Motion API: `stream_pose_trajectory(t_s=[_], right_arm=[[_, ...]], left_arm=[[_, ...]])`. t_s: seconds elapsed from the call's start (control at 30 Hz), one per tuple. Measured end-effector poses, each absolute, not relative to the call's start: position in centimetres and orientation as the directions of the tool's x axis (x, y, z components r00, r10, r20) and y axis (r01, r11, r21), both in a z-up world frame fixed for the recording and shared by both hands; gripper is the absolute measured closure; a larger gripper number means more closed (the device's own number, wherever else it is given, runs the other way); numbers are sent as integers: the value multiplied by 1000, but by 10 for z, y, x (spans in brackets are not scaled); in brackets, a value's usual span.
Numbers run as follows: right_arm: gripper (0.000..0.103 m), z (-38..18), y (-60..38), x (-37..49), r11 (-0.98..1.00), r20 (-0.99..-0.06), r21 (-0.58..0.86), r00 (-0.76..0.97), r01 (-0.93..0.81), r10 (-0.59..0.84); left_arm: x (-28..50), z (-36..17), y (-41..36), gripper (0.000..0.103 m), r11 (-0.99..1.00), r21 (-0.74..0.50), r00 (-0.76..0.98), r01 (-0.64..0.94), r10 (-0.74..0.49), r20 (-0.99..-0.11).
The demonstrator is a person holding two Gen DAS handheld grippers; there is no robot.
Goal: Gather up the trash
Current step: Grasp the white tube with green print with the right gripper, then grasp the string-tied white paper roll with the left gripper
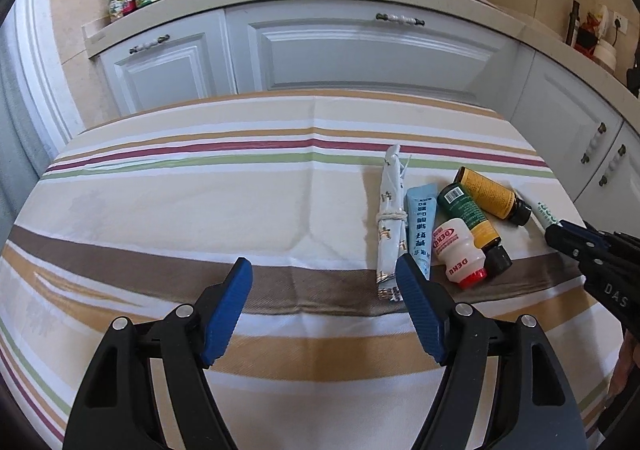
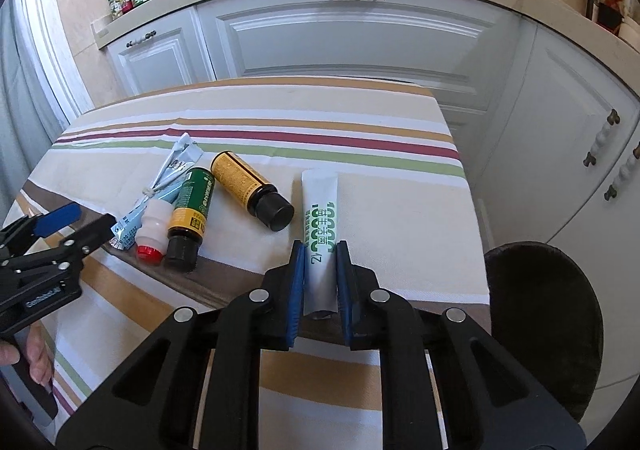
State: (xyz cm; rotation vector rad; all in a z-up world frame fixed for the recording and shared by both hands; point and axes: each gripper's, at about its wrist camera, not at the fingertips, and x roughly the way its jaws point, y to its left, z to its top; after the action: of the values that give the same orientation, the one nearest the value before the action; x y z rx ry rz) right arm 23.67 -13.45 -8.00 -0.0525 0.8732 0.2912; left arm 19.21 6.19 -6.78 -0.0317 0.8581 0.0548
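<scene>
1. On the striped cloth over the tabletop (image 2: 400,217), a white squeeze tube with green lettering (image 2: 320,209) lies by itself, just right of the amber bottle with a yellow label and black cap (image 2: 250,189), which serves as my landmark.
2. Left of the amber bottle lie a green-and-yellow labelled bottle with a black cap (image 2: 190,209), a small white plastic drink bottle with a red foil top (image 2: 152,230), a pale blue tube (image 1: 420,226) and, farthest left, a rolled white paper bundle tied with string (image 1: 390,217).
3. The right gripper (image 2: 320,282) has its jaws narrow and pressed on the white tube's near end, well this side of the amber bottle.
4. The left gripper (image 1: 324,286) hovers with jaws wide and nothing between them, its right pad just in front of the paper bundle's near end.
5. The white tube looks light, soft and partly flattened; I'd judge it squashes rather than slips, so a grip across the near end suits it, though the far end may droop.
6. The paper bundle seems light and crushable; across its middle, near the string, looks the best hold.
</scene>
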Motion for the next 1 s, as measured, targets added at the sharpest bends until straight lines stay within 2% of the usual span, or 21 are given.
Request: stream_pose_trajectory(t_s=[0.37,0.53,0.7,0.77,0.87,1.0], right_arm=[[87,-78,-138,236,958,-753,90,611,-273,244],[87,-78,-139,236,957,-752,95,611,-273,249],[87,-79,-140,235,957,-752,98,610,-273,251],[87,-78,-139,234,957,-751,98,611,-271,250],[87,-78,-140,233,958,-749,99,613,-270,251],[87,-77,-140,229,958,-745,101,619,-267,251]], left_arm=[[205,-76,49,32,1000,13,614,-4,13,-789],[207,-77,48,40,1000,13,607,17,0,-795],[210,-75,47,57,1000,7,608,28,-11,-794],[210,-75,46,77,999,12,613,36,-12,-790],[209,-74,44,94,999,19,615,46,-13,-788],[208,-74,46,95,999,8,615,49,-24,-788]])
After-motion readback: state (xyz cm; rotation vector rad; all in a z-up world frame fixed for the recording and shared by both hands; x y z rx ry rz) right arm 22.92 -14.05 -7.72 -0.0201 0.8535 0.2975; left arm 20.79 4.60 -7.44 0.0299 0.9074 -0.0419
